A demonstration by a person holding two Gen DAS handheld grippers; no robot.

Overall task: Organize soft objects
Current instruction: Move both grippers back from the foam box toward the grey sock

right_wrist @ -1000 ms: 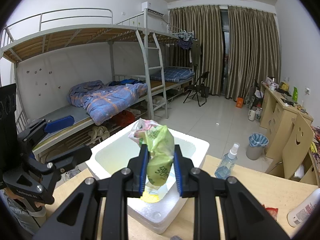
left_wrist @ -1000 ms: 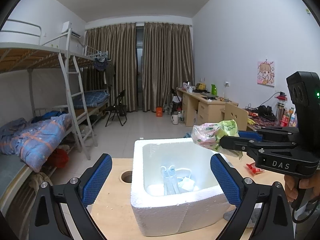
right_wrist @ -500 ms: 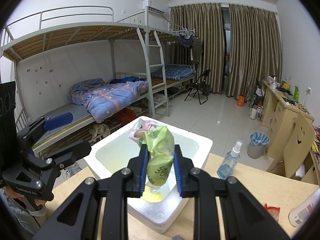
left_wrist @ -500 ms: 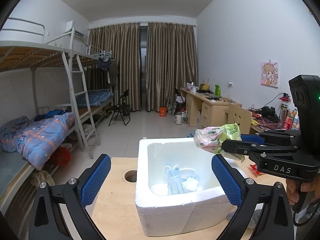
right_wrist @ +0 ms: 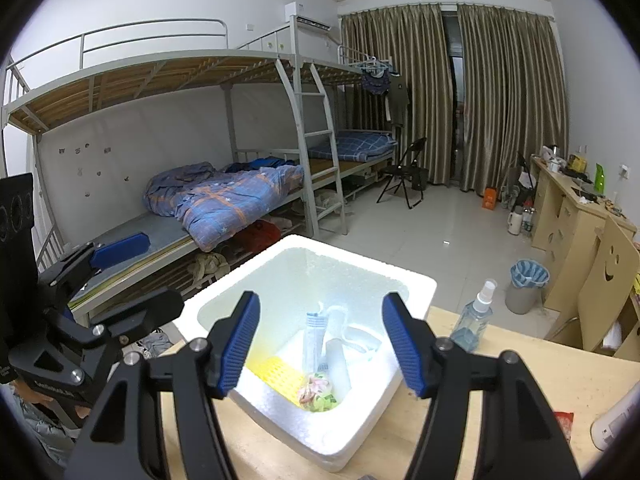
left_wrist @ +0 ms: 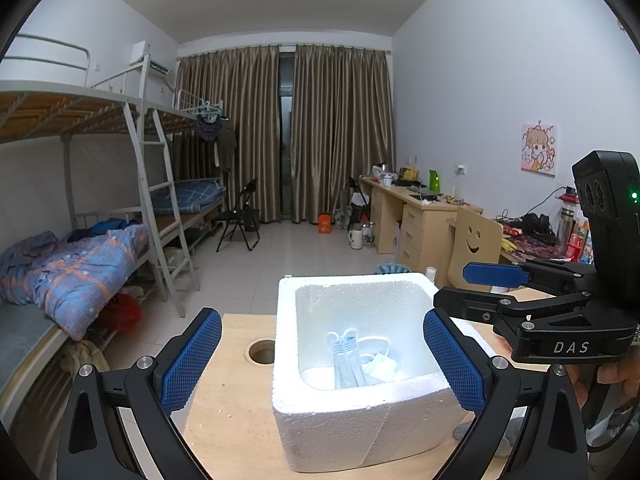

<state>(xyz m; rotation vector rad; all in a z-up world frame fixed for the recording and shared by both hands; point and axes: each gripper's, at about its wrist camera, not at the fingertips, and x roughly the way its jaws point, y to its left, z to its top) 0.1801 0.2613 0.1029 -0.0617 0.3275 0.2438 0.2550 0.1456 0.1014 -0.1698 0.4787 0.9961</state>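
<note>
A white foam box (left_wrist: 352, 420) stands on the wooden table (left_wrist: 224, 404). Inside the box (right_wrist: 360, 436) lie a crumpled green and pink plastic bag (right_wrist: 320, 390), blue face masks (right_wrist: 314, 336) and a yellow pad (right_wrist: 276, 376). The left wrist view shows only the masks (left_wrist: 348, 364). My right gripper (right_wrist: 320, 346) hangs over the box's near right side; its jaws are opening and nothing is between the pads. It enters the left wrist view (left_wrist: 451, 289) from the right. My left gripper (left_wrist: 322, 354) stands open and empty in front of the box.
A round hole (left_wrist: 262, 352) is cut in the table left of the box. A clear spray bottle (right_wrist: 474, 316) stands behind the box's right corner. A red wrapper (right_wrist: 562, 420) and a white bottle (right_wrist: 616, 424) lie at the table's right.
The right gripper's jaws have spread apart, and the green and pink bag has dropped from them into the foam box. The left gripper has stayed open and still.
</note>
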